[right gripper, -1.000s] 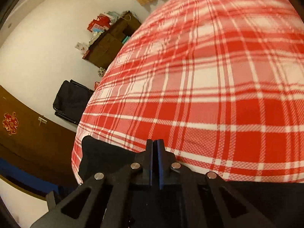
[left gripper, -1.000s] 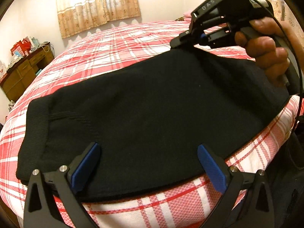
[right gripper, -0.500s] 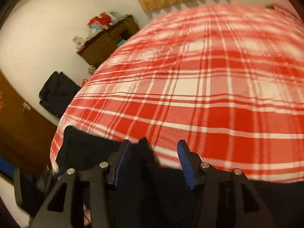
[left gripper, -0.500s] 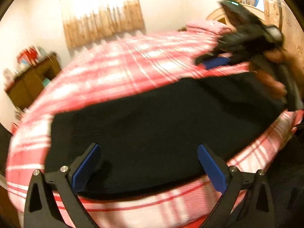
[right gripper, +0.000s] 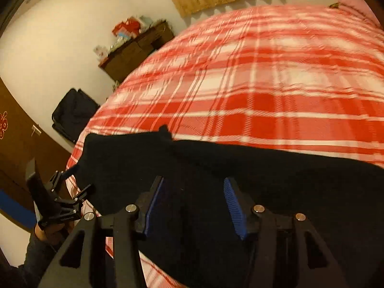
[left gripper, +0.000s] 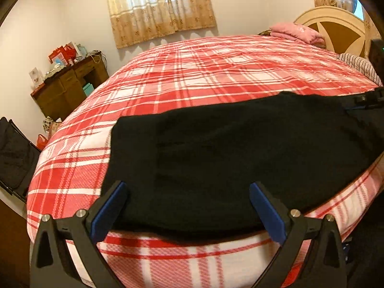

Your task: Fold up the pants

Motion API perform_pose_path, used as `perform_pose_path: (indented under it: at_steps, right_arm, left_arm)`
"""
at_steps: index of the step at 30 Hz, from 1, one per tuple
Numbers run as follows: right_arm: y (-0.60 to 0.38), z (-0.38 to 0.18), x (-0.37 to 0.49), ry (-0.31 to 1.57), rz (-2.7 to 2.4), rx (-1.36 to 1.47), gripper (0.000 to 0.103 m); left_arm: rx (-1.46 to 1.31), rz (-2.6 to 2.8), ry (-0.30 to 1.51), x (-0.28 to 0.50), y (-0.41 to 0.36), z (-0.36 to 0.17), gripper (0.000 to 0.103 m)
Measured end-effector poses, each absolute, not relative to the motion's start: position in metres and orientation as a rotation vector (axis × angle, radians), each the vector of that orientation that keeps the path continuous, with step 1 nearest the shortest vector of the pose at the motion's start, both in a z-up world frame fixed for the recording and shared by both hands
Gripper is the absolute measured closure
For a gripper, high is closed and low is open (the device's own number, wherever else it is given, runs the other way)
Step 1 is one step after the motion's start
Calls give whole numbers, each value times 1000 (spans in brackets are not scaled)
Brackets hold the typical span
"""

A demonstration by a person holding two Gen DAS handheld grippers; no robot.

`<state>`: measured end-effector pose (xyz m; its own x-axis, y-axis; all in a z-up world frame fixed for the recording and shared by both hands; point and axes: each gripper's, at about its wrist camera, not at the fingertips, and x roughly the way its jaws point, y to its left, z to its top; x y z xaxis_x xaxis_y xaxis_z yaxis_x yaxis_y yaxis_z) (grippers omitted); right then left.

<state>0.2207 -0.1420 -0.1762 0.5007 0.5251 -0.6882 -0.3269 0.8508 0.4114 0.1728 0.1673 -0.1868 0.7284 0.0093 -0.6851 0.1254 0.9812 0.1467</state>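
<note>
The black pants (left gripper: 228,148) lie folded flat on the red plaid bed near its front edge; they also show in the right wrist view (right gripper: 240,180). My left gripper (left gripper: 187,201) is open and empty, its blue pads over the near edge of the pants. It also shows at the left of the right wrist view (right gripper: 69,182). My right gripper (right gripper: 194,204) is open and empty, just above the pants. Only its tip shows at the right edge of the left wrist view (left gripper: 369,100).
The plaid bedspread (left gripper: 216,72) covers a large bed. A pink folded cloth (left gripper: 295,32) and the headboard (left gripper: 336,28) are at the far right. A wooden dresser (left gripper: 67,84) and a black bag (left gripper: 14,153) stand left of the bed.
My right gripper has opened, let go of the pants, and pulled back to the right. The pants now lie flat. My left gripper stayed open and the view shifted left.
</note>
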Motion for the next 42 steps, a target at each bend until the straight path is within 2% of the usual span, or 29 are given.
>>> perform_pose_path:
  at_steps: [7, 13, 21, 27, 31, 42]
  right_arm:
    - [-281, -145, 174, 796, 286, 360, 50]
    - [-396, -124, 127, 714, 28, 440, 50]
    - [-495, -135, 90, 696, -175, 551, 50]
    - [-539, -123, 52, 575, -199, 660, 50]
    - [-551, -124, 41, 589, -155, 757, 50]
    - [-557, -146, 35, 635, -173, 771, 51]
  left_arm:
    - [65, -116, 777, 175, 160, -182, 0]
    - [72, -145, 800, 179, 136, -187, 0]
    - [145, -106, 826, 185, 121, -201, 0]
    - [128, -89, 834, 181, 123, -198, 0]
    - [125, -65, 839, 178, 125, -198, 0]
    - [99, -15, 818, 177, 147, -189, 0]
